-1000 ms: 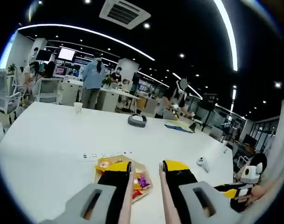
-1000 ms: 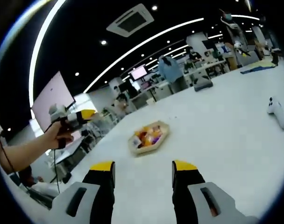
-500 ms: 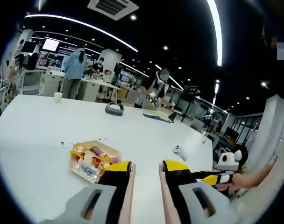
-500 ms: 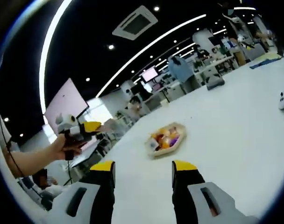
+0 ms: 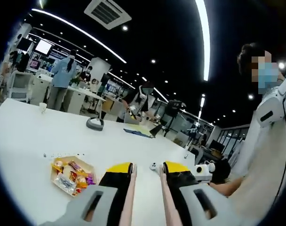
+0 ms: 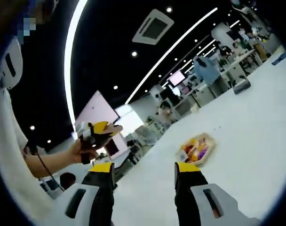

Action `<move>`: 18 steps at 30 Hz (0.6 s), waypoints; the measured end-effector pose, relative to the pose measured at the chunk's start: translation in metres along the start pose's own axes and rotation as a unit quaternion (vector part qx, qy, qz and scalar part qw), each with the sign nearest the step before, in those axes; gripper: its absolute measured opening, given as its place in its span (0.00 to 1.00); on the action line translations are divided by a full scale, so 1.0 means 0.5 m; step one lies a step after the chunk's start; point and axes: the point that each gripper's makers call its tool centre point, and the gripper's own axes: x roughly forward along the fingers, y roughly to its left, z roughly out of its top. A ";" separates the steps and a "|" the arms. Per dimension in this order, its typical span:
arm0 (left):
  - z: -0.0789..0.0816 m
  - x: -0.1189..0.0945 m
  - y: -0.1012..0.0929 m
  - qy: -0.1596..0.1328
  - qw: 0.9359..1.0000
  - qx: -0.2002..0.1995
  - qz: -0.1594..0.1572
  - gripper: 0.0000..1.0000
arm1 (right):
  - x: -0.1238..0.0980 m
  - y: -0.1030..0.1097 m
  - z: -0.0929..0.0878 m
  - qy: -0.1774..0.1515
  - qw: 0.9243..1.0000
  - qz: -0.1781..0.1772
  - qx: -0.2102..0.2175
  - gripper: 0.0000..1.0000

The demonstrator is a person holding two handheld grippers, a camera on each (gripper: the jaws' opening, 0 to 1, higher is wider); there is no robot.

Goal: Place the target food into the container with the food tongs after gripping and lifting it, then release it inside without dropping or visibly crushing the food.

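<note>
Left gripper view first: the white table (image 5: 30, 136) is spread wide and mostly bare, its far edge backed by desks and standing people. On it, left of the jaws, the tray (image 5: 71, 175) of wrapped snacks is seen, with a power strip (image 5: 63, 154) just beyond and a grey headset (image 5: 95, 124) farther back. A white controller (image 5: 154, 166) lies past the jaw tips. The left gripper (image 5: 147, 172) is held off the table, jaws a narrow gap apart, nothing between them. At lower right the right gripper (image 5: 204, 170) is carried in a hand (image 5: 221, 170).

In the right gripper view the right gripper (image 6: 143, 172) is spread wide and empty, and the tray (image 6: 195, 149) sits well ahead of it, near the table's side edge. The left gripper (image 6: 97, 133) is raised high at the left, well apart from the tray.

No tongs and no separate container can be made out. Nothing is judged done yet: gripping, lifting, placing and release all remain. Open room around the tray is plentiful; only the near edge and the strip need watching.
</note>
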 end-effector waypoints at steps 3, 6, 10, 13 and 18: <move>-0.030 0.007 -0.030 0.020 1.000 0.011 -0.012 0.24 | -0.001 0.022 0.008 0.003 0.999 0.039 0.006 0.51; -0.057 0.021 -0.071 0.022 0.999 0.014 -0.039 0.25 | -0.004 0.053 0.012 0.010 0.997 0.079 0.000 0.50; -0.087 0.038 -0.118 0.024 0.996 0.001 -0.091 0.25 | -0.013 0.069 -0.006 0.041 0.991 0.086 -0.093 0.35; -0.112 0.053 -0.147 0.034 0.991 -0.011 -0.131 0.25 | -0.029 0.087 -0.002 0.039 0.991 0.087 -0.098 0.29; -0.118 0.060 -0.168 0.027 0.984 -0.016 -0.176 0.25 | -0.027 0.116 0.004 0.029 0.992 0.098 -0.077 0.47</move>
